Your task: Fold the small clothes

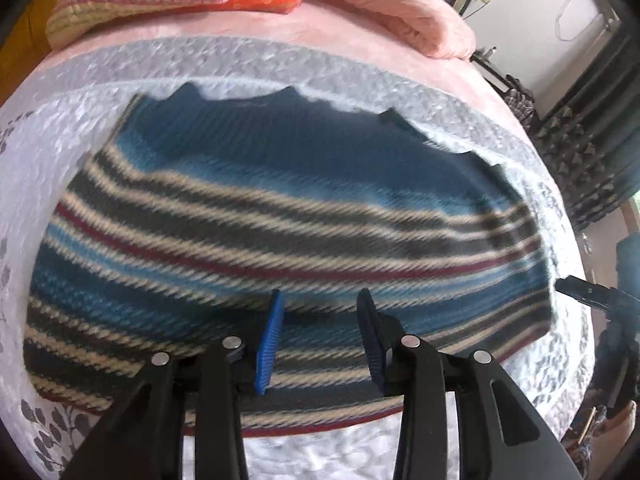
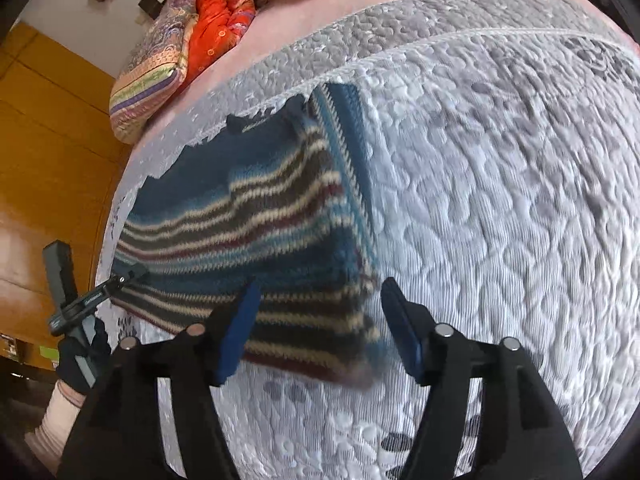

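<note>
Both grippers' jaws gape empty above the striped sweater [image 1: 280, 220] on the quilt [image 2: 500, 200].

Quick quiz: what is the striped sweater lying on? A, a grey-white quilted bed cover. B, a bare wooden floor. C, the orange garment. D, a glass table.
A: the striped sweater lies flat on the grey-white quilted bed cover, both claws open above it.

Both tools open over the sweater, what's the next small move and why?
Probably lower the right tool onto the sweater near corner and close. Both tools are open and empty, the left tool hovering mid-hem; the sweater lies flat on the quilt, awaiting another fold.
</note>
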### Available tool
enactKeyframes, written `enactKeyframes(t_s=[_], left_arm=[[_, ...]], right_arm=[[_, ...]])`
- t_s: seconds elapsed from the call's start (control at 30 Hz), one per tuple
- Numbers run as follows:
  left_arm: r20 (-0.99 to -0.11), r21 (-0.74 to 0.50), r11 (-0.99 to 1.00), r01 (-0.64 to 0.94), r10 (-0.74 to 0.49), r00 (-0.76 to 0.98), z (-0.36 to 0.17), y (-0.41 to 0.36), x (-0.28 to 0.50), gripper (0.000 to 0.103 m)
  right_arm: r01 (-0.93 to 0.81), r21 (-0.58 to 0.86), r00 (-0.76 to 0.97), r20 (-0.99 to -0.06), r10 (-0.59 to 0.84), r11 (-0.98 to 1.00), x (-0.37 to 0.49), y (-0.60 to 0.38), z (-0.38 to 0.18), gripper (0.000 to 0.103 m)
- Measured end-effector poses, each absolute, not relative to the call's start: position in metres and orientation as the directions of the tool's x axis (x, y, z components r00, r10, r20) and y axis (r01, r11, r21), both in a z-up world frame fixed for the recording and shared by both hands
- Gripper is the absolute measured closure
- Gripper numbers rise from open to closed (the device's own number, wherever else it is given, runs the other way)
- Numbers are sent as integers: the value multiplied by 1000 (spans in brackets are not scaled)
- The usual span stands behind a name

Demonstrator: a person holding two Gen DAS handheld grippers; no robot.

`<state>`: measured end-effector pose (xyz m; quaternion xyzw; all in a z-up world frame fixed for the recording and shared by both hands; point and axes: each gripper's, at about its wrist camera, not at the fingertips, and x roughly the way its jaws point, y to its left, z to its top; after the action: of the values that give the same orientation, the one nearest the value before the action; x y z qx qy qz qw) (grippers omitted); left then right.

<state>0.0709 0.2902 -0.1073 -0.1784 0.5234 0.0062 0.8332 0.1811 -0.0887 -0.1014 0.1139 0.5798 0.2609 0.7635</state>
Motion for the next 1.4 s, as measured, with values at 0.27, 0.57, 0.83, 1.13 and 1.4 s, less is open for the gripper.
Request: enactKeyframes(t_s=[0.27,0.57,0.83,1.13,1.4], left_arm=[[-877,-299,934,-194,-188,443,-112,263,100,62],[-871,-321,928,-187,-212,444,-124,268,105,62],[-860,-333,928,-169,-225,457,-123,269,100,62],[-860,-340,926,-161,-237,453,-125,271,99,62],[-859,-346,924,-163,-242,452,-126,272,99,62]], right_arm=[[-152,598,126,-778,616,787,215,-95,-135,38],[-27,731,83,-678,731,682,228,-99,-173,55],[-35,758,99,-646,757,651,227,-100,-161,74],[-17,745,108,-661,742,666,224,-104,-176,75],[3,763,123,-642,757,647,221,-109,-182,75]])
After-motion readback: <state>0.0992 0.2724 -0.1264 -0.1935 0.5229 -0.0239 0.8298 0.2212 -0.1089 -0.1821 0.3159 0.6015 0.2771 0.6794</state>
